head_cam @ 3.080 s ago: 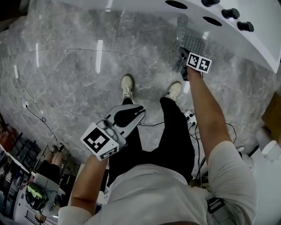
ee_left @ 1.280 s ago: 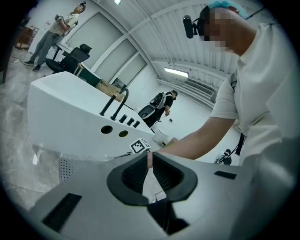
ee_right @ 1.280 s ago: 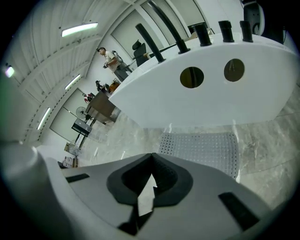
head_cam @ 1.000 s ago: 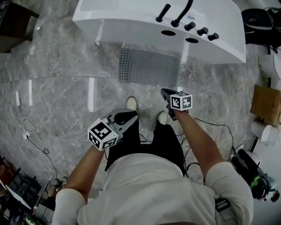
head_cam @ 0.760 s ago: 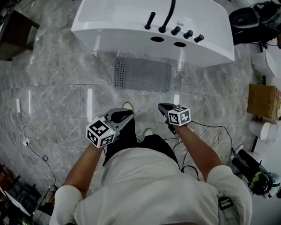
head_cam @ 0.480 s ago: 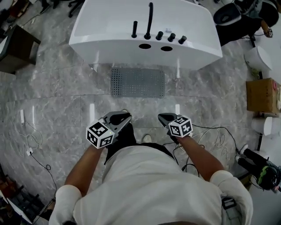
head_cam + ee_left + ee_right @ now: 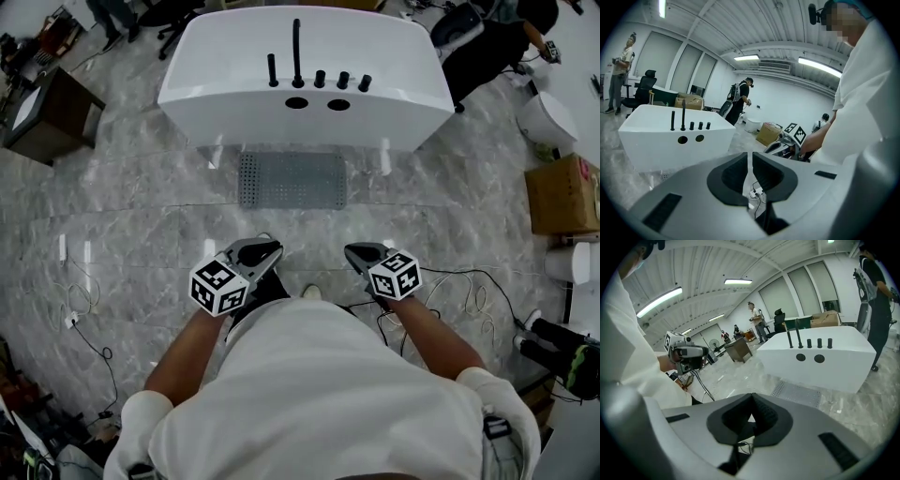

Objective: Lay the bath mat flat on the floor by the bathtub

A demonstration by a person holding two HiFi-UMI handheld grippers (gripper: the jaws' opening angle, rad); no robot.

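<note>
The grey perforated bath mat (image 7: 292, 180) lies flat on the marble floor right in front of the white bathtub (image 7: 305, 70). Both grippers are held close to the person's body, well back from the mat. My left gripper (image 7: 269, 251) is shut with nothing in it, and so is my right gripper (image 7: 358, 252). In the right gripper view the mat (image 7: 797, 393) shows beyond the closed jaws of the gripper (image 7: 751, 400), below the bathtub (image 7: 820, 359). The left gripper view has its own gripper (image 7: 750, 157) shut, the bathtub (image 7: 670, 140) to the left and the right gripper (image 7: 780, 146) ahead.
A cardboard box (image 7: 562, 192) stands at the right and a dark cabinet (image 7: 45, 112) at the far left. Cables (image 7: 455, 291) trail on the floor near the person's feet, with more cables (image 7: 80, 314) at the left. People stand beyond the tub.
The right gripper, down at the mat by the tub 3.1 s ago, has let go and drawn back. The view has pulled away; the mat now lies flat by the tub.
</note>
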